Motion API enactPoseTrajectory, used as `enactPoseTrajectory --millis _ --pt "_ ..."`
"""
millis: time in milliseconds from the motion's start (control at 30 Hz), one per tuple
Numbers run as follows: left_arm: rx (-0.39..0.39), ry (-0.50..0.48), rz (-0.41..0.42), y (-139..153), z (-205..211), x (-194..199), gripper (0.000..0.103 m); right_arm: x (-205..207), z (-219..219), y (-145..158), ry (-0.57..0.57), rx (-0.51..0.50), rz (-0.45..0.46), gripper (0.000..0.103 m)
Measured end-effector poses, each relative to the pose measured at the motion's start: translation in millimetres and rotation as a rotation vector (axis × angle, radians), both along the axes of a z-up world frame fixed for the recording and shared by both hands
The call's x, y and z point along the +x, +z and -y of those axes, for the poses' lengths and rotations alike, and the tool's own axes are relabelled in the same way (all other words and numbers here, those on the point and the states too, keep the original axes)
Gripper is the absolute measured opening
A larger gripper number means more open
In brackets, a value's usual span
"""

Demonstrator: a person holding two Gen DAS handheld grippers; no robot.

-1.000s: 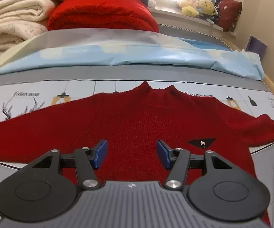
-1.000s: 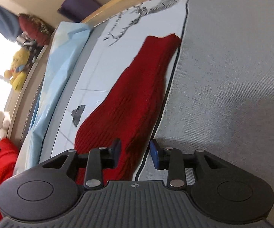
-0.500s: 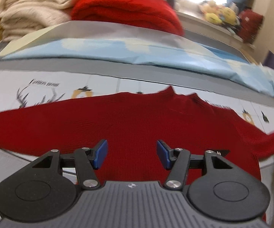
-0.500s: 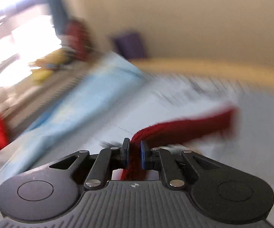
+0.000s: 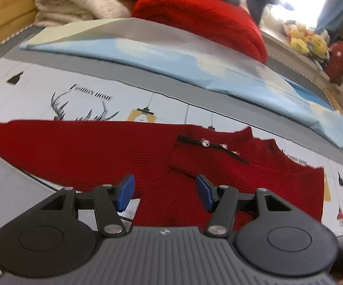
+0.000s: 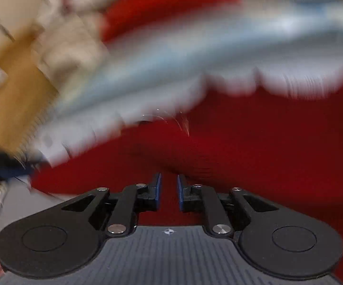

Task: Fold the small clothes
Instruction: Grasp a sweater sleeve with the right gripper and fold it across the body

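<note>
A small red knit sweater (image 5: 114,149) lies flat on a white printed sheet (image 5: 40,90). Its right sleeve (image 5: 204,154), with a black cuff trim, is folded across the chest; the left sleeve (image 5: 16,135) stretches out to the left. My left gripper (image 5: 165,191) is open and empty, hovering over the sweater's lower hem. In the blurred right wrist view, my right gripper (image 6: 169,190) hangs just above the red sweater (image 6: 266,142), jaws a narrow gap apart. I cannot tell whether cloth is pinched between them.
A light blue sheet (image 5: 171,57) lies beyond the sweater. Behind it sit folded cream blankets (image 5: 81,0) and a red blanket (image 5: 200,14). Plush toys (image 5: 306,40) line the far sill. A wooden bed frame (image 5: 2,21) borders the left side.
My right gripper shut on the right sleeve, lifted it and carried it across onto the chest; its jaws now stand slightly apart. My left gripper shifted left along the hem, still open.
</note>
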State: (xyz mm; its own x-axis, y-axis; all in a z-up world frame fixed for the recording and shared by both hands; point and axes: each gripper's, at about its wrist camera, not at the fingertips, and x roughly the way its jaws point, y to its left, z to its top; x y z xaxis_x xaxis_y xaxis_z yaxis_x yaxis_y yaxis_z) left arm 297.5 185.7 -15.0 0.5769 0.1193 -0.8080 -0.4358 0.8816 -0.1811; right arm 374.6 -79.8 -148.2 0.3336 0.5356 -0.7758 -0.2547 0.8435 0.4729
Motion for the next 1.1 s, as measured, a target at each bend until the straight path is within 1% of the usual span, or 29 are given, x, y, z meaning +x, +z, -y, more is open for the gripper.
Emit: enactPoseTrajectory --millis 67,100,133,167,200,233,267,300,333,367,400,433,467,500,633,733,767,800,867,933,1033,1100 --pt "-0.027 0.021 -0.001 0.6 -6.0 0.0 0.062 -2.9 11.4 0.3 -0.078 -0.075 -0.088 0.015" --pt "-0.041 0.029 -0.001 0.9 -9.0 0.3 0.062 -2.3 22.1 5.8 -0.130 -0.085 -0.130 0.015" --pt "-0.056 0.036 0.004 1.5 -12.3 0.8 0.062 -2.1 33.0 13.0 -0.177 -0.076 -0.153 0.016" --pt "-0.065 0.041 0.008 1.9 -14.6 1.0 0.062 -3.3 45.2 22.0 -0.223 -0.059 -0.168 0.021" --pt "-0.072 0.045 0.010 1.4 -16.3 1.8 0.062 -3.8 55.8 32.2 -0.264 -0.048 -0.174 0.025" --pt "-0.080 0.047 0.009 0.1 -18.0 2.9 0.060 -5.2 66.9 42.6 -0.301 -0.043 -0.170 0.026" --pt "-0.097 0.047 0.007 -2.4 -19.8 4.1 0.054 -7.5 74.9 50.2 -0.325 -0.036 -0.160 0.028" --pt "-0.120 0.045 0.006 -5.6 -21.6 5.4 0.043 -9.5 85.2 55.3 -0.351 -0.030 -0.141 0.028" --pt "-0.142 0.041 0.000 -9.9 -22.9 7.2 0.038 -10.8 95.1 58.1 -0.373 -0.029 -0.115 0.029" --pt "-0.153 0.036 -0.007 -14.9 -22.1 9.3 0.030 -12.7 102.0 59.6 -0.386 -0.039 -0.089 0.029" --pt "-0.160 0.026 -0.014 -19.8 -21.0 11.6 0.025 -13.2 105.8 58.7 -0.399 -0.067 -0.067 0.029" --pt "-0.164 0.015 -0.022 -25.2 -19.0 14.3 0.024 -15.0 113.5 56.4 -0.414 -0.108 -0.062 0.029" --pt "-0.169 0.004 -0.032 -31.2 -16.8 17.2 0.023 -14.5 114.0 53.1 -0.428 -0.148 -0.068 0.031" --pt "-0.176 -0.001 -0.040 -37.4 -14.7 20.2 0.023 -12.7 117.7 51.6 -0.430 -0.151 -0.070 0.031" --pt "-0.227 -0.019 -0.026 -56.7 -7.7 34.8 0.023 -1.9 120.2 51.0 -0.366 -0.107 -0.073 0.031" --pt "-0.273 -0.005 -0.003 -70.4 -7.1 45.6 0.023 1.5 123.8 56.0 -0.329 -0.110 -0.056 0.031" --pt "-0.298 0.009 0.002 -75.5 -8.8 48.7 0.025 3.5 127.2 54.7 -0.334 -0.113 -0.064 0.031" --pt "-0.323 0.028 0.005 -81.1 -11.6 51.8 0.030 3.9 129.6 52.8 -0.339 -0.106 -0.073 0.031" --pt "-0.359 0.070 0.014 -91.5 -17.7 57.5 0.035 4.8 133.3 50.0 -0.347 -0.086 -0.101 0.031" --pt "-0.385 0.109 0.016 -100.9 -24.9 62.9 0.036 7.4 135.3 45.7 -0.349 -0.076 -0.119 0.032" --pt "-0.451 0.172 0.033 -113.5 -38.4 68.5 0.036 7.8 138.4 46.0 -0.333 -0.060 -0.131 0.033" --pt "-0.492 0.213 0.025 -122.9 -45.5 72.6 0.036 8.8 142.4 43.8 -0.337 -0.063 -0.132 0.034"
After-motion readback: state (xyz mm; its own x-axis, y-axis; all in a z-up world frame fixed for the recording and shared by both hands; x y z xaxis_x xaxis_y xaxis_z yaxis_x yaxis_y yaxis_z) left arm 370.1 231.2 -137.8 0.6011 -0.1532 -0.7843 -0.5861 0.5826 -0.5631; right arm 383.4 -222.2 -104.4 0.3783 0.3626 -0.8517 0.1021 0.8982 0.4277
